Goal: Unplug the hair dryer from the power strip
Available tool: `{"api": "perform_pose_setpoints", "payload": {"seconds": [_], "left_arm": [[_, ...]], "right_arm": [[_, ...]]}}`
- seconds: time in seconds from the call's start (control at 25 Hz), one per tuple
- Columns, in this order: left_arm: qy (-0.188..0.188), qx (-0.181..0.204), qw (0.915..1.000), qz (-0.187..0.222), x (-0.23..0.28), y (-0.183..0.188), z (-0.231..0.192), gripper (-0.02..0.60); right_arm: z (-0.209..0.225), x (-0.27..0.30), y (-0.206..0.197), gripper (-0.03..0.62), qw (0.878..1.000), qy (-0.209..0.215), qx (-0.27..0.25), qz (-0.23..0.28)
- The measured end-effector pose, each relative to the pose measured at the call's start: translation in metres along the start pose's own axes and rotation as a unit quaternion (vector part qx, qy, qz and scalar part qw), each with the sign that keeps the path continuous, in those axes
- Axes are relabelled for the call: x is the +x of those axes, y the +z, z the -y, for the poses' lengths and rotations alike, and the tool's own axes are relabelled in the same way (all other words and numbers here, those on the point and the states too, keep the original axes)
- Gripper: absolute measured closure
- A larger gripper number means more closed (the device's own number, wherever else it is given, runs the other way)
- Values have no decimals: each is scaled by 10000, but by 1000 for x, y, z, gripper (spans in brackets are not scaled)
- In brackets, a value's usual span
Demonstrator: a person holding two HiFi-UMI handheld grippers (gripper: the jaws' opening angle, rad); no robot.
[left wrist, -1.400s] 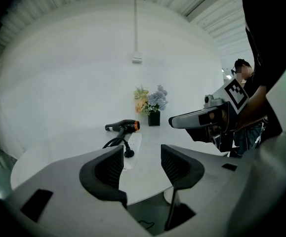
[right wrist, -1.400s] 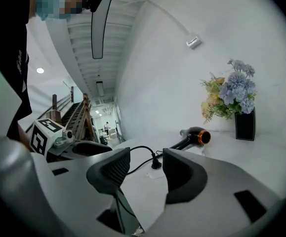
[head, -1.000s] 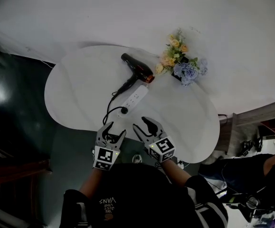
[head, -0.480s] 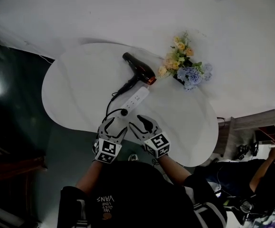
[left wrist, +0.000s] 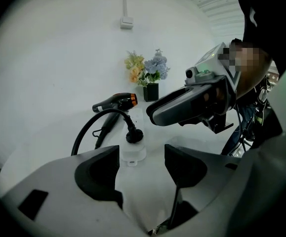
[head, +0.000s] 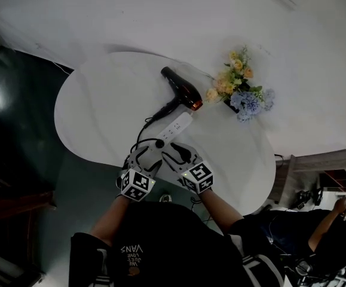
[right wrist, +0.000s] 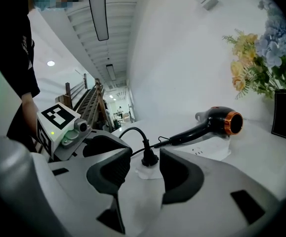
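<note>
Your left hand-held gripper (left wrist: 142,157) gapes wide and empty just short of the power strip's (head: 177,125) near end. Your right hand-held gripper (right wrist: 145,164) is open and empty beside it. The plug (left wrist: 134,135) sits in that end, and the dryer (head: 181,90) lies just past the far end.

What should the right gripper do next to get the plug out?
Probably ease the right gripper forward so its open jaws straddle the black plug. The plug sits in the power strip just ahead of the jaws, and nothing touches it yet.
</note>
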State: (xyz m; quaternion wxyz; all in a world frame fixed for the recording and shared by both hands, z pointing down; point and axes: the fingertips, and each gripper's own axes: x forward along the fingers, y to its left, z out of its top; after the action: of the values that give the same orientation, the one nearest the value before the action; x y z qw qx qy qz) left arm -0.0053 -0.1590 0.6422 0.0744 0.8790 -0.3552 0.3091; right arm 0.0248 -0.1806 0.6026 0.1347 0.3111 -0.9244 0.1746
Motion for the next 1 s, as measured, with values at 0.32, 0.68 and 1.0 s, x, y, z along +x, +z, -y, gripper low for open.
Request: {"api": "perform_pose_setpoints", "payload": {"seconds": [0.32,0.68,1.0], "left_arm": [[30,-177,9997,-157,12,-6,-10,295],[-187,-189,9994,-223,25,-5,-23,295],[-479,124,9982,-326,35,-6,-23,295]], "right_arm": [[7,26,8,405,9991,238,-297,-158],[7,47,9,405,9966,551,-510,-345],[9,56,6,431,9959,620,-529,-396]]}}
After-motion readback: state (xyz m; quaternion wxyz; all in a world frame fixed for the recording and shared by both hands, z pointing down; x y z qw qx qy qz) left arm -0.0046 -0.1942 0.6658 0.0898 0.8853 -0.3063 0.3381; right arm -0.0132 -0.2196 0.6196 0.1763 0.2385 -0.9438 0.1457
